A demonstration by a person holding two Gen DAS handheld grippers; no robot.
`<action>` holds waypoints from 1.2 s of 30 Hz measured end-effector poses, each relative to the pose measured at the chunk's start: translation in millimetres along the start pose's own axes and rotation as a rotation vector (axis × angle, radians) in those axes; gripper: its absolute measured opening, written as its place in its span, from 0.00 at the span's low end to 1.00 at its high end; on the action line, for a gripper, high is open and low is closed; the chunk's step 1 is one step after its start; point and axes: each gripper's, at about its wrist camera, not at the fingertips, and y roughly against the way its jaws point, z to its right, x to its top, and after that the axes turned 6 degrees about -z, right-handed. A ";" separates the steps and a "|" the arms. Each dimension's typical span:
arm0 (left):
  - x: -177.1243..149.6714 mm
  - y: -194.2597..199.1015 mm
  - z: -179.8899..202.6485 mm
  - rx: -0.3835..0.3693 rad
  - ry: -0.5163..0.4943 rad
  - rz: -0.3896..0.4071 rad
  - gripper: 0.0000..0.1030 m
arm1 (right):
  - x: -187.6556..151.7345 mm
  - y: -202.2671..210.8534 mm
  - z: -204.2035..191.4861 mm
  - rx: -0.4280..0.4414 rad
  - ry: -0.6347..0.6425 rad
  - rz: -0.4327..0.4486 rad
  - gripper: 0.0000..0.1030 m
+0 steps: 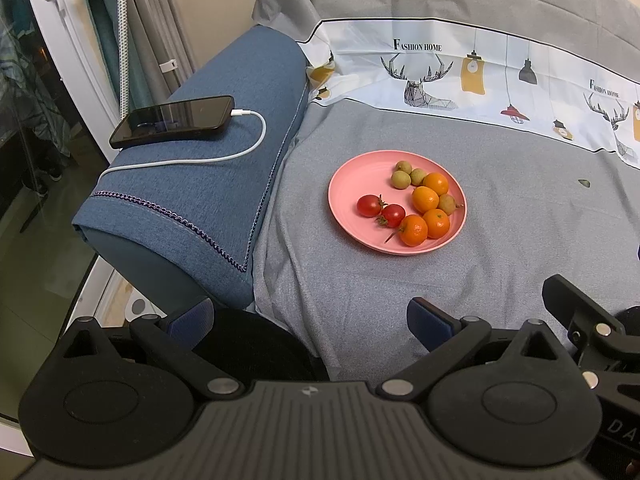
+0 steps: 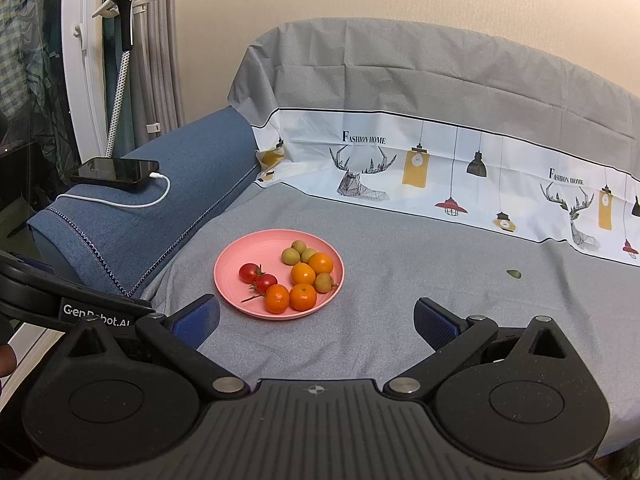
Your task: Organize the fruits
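Pink plastic plate [image 2: 228, 276] lay on the grey cloth [image 2: 400, 280] of a sofa seat and carried all the fruit in view. On the plate, two red cherry tomatoes [image 2: 256, 276] sat touching toward the armrest-side rim; four small oranges [image 2: 304, 284] formed a loose cluster on the other half; four small greenish-brown fruits [image 2: 298, 252], three at the far rim and one [image 2: 324, 282] just beside the oranges on the side away from the armrest, completed the load. One orange [image 2: 277, 298] carried a thin stem. Kinds sat roughly grouped, though the stray greenish fruit broke the grouping. Such an arrangement would fit either fruit already gathered onto the plate or fruit awaiting sorting off it; the step in hand could not be settled. Any pick would call for a light, centred closure, since these round fruits probably roll and the tomatoes probably bruise.

Nearer than the plate, the left gripper [image 1: 312, 312] and right gripper [image 2: 316, 316] hovered over the cloth, fingers spread wide and holding nothing. Beside the plate, the blue armrest [image 2: 160, 200] bore a phone [image 2: 116, 172] on a white cable [image 2: 120, 202]. Well apart from the plate, opposite the armrest, a small green scrap [image 2: 514, 274] lay on the cloth. Beyond the plate hung a printed band [image 2: 440, 168].
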 end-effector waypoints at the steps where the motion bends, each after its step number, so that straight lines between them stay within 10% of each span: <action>1: 0.0 0.0 0.0 0.000 0.000 0.000 1.00 | 0.0 0.0 0.0 0.000 0.000 0.000 0.99; 36: -4.3 -3.3 -1.0 -0.001 0.008 -0.001 1.00 | 0.6 0.2 1.1 0.001 -0.001 -0.003 0.99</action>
